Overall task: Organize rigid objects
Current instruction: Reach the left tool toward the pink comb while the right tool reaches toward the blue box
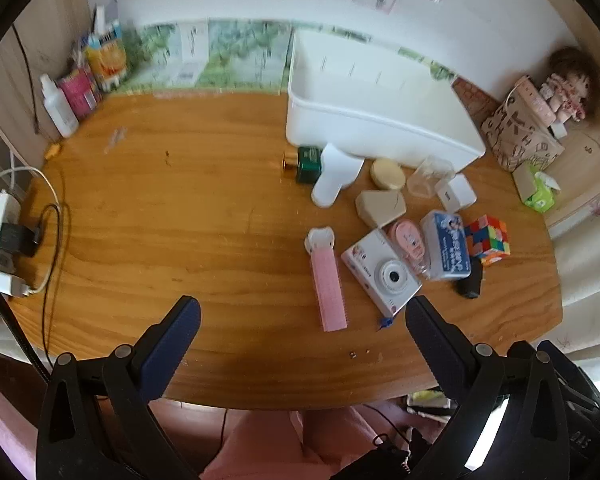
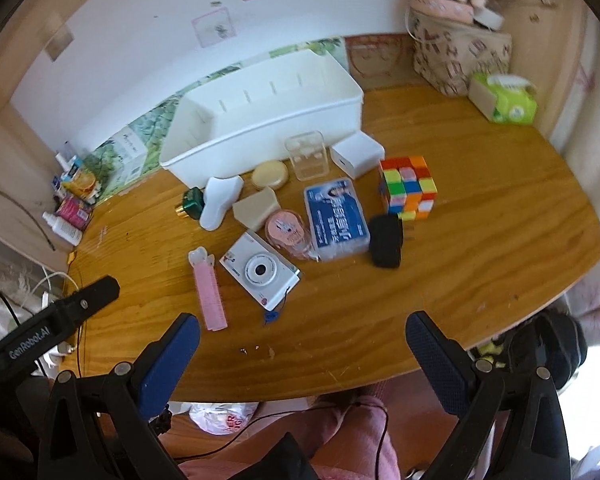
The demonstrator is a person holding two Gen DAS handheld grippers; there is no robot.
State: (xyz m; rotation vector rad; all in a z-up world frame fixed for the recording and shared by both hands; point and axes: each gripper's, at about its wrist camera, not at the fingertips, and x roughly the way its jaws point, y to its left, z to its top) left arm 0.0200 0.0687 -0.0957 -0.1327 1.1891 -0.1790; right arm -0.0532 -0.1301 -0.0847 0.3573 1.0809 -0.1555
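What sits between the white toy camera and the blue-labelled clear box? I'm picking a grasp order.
A round pink tape dispenser lies between the white toy camera and the blue-labelled clear box, crowding both; the right wrist view shows it best.

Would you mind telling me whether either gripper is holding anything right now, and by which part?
Nothing is held. The left gripper and the right gripper are both open and empty above the table's near edge.

White bin (image 2: pixel 260 128), multicolour cube (image 2: pixel 408 188), pink comb (image 2: pixel 210 294), wood-grain table (image 2: pixel 480 240).
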